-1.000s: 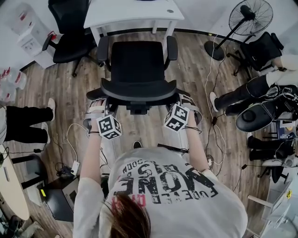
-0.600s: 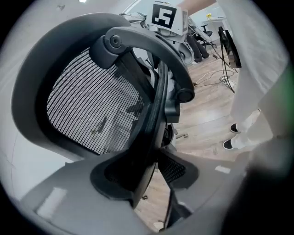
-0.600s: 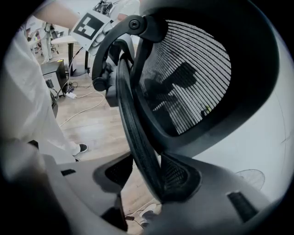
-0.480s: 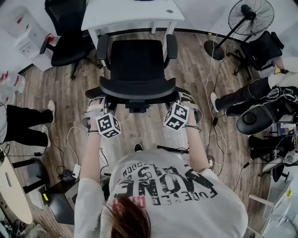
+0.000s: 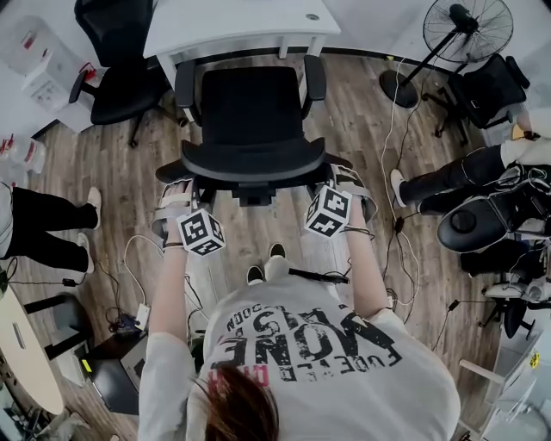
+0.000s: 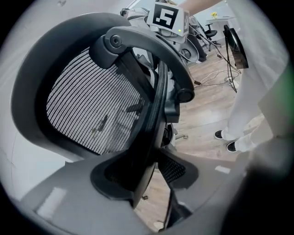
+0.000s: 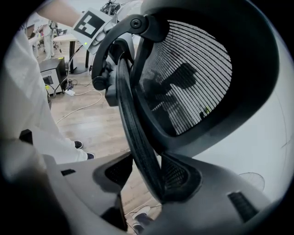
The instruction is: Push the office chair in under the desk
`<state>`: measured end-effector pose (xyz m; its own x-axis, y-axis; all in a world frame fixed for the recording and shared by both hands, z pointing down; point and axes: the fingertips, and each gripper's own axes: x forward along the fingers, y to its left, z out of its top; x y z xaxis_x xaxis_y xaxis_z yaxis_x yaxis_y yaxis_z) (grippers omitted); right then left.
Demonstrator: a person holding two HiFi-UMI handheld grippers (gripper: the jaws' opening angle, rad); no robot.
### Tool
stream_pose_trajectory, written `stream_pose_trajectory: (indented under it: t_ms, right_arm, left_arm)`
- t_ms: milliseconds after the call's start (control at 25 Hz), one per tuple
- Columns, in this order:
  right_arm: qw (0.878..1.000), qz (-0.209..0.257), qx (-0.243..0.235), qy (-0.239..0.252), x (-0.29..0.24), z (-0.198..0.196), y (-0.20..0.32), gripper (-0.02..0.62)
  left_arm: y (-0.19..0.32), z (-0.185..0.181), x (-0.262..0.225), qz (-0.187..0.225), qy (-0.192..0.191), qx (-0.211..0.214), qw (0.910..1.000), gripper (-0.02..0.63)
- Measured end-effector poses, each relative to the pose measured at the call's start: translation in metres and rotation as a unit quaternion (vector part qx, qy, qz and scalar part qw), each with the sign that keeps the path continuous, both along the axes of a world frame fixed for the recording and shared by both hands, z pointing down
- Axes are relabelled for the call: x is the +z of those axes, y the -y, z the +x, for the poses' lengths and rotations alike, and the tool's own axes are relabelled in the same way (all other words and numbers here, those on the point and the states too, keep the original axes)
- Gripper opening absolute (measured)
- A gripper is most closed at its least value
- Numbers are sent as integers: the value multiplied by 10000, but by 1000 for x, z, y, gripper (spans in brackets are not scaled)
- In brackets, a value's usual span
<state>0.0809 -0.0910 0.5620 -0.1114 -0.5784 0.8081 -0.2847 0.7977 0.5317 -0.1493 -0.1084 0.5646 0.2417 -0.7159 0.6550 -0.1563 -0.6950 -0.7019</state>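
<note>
Two grippers are doing it here – the left gripper (image 6: 146, 181) and right gripper (image 7: 154, 176) are each clamping tight on the backrest (image 5: 250, 168) rim of the office chair (image 5: 250, 112), which is sitting right at the desk (image 5: 232, 26) edge – so I'm guessing most of the push is waiting.
</note>
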Motion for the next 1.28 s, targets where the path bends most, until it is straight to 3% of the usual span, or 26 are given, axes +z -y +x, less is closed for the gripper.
stream_pose_trajectory:
  t_ms: [1280]
  right_arm:
    - [9979,219,-602,1,1,38,108,181]
  left_arm:
    - [91,37,3,-87,49,-601,9981,187]
